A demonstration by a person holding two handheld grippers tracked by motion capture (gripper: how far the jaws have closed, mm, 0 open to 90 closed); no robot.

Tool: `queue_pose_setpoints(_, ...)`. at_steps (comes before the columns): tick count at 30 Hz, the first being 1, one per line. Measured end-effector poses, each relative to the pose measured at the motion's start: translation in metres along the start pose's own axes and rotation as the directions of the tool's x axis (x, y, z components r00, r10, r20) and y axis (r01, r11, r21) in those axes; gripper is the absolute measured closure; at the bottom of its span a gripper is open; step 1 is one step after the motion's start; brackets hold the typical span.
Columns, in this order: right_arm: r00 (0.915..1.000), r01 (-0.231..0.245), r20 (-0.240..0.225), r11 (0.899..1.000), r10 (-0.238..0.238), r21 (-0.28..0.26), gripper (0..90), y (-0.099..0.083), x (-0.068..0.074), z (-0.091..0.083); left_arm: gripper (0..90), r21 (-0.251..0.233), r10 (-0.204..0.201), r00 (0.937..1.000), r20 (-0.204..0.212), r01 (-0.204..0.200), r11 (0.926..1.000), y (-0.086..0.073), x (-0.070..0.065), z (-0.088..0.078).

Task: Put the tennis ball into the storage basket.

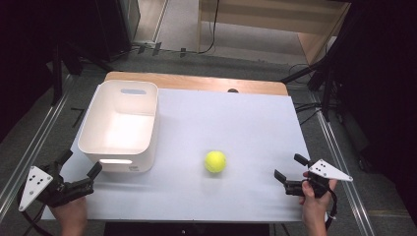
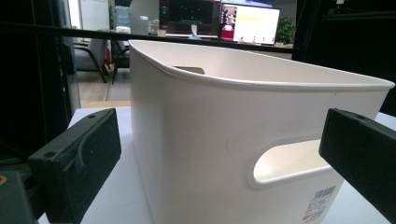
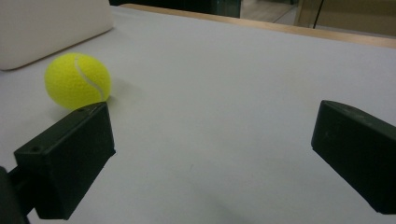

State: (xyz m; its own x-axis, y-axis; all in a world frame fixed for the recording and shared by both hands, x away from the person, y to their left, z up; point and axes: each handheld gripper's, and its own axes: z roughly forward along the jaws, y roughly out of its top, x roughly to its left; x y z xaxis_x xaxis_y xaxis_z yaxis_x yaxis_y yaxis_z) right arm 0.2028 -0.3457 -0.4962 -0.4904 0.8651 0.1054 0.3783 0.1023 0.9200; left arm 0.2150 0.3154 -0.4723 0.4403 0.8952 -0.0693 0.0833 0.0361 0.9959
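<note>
A yellow tennis ball (image 1: 215,161) lies on the white table top (image 1: 246,123), right of a white plastic bin (image 1: 120,125) with handle cut-outs. My left gripper (image 1: 81,163) is open at the near left corner, close to the bin's near wall, with nothing between its jaws. In the left gripper view the bin (image 2: 224,107) stands just ahead of the open left gripper (image 2: 222,140). My right gripper (image 1: 290,167) is open at the near right, apart from the ball. In the right gripper view the ball (image 3: 77,80) rests beyond the left jaw of the right gripper (image 3: 215,135).
The bin looks empty inside. A wooden table edge (image 1: 196,81) shows along the far side. Black stands and cables (image 1: 324,83) flank the table, with metal rails (image 1: 29,147) running along the floor on both sides.
</note>
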Motion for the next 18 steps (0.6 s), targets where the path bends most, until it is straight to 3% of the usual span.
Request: queue_pose_setpoints(18,0.9937,0.057,-0.101,0.995,-0.048,0.082,0.0,0.028,0.024,0.029,0.0,0.003,-0.002,1.0000,0.006,0.002,1.0000,0.000,0.000,0.001)
